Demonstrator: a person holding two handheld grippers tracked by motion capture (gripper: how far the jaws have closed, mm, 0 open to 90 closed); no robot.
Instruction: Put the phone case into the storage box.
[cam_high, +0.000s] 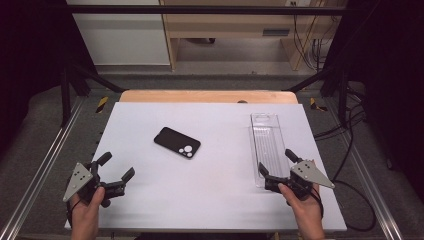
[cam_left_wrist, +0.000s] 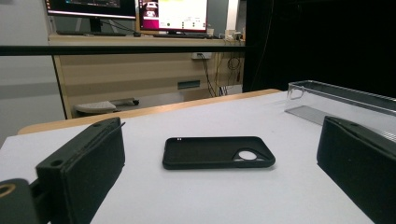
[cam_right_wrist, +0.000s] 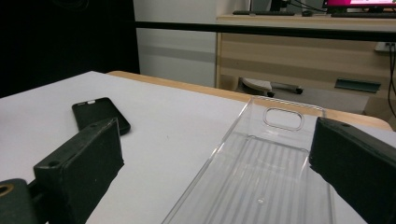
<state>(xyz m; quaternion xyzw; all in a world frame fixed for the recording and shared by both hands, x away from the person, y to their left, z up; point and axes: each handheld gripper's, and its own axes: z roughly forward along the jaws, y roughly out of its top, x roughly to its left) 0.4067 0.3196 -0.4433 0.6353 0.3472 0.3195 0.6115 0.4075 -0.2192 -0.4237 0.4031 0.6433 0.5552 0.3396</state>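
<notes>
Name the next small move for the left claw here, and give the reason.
Probably ease the left claw forward toward the phone. Its jaws stand open, holding nothing, and in the left gripper view the phone lies flat straight ahead between them, clear of the tray. The right claw, also open, already sits at the tray's near end.

A pale wooden desk (cam_high: 230, 22) is standing beyond the white surface (cam_high: 210, 200), with monitors (cam_left_wrist: 173, 14) glowing on it. Cables (cam_high: 312, 47) are hanging at its right. Grey carpet (cam_high: 45, 130) is covering the floor, and black curtains (cam_high: 30, 50) are darkening both sides.
</notes>
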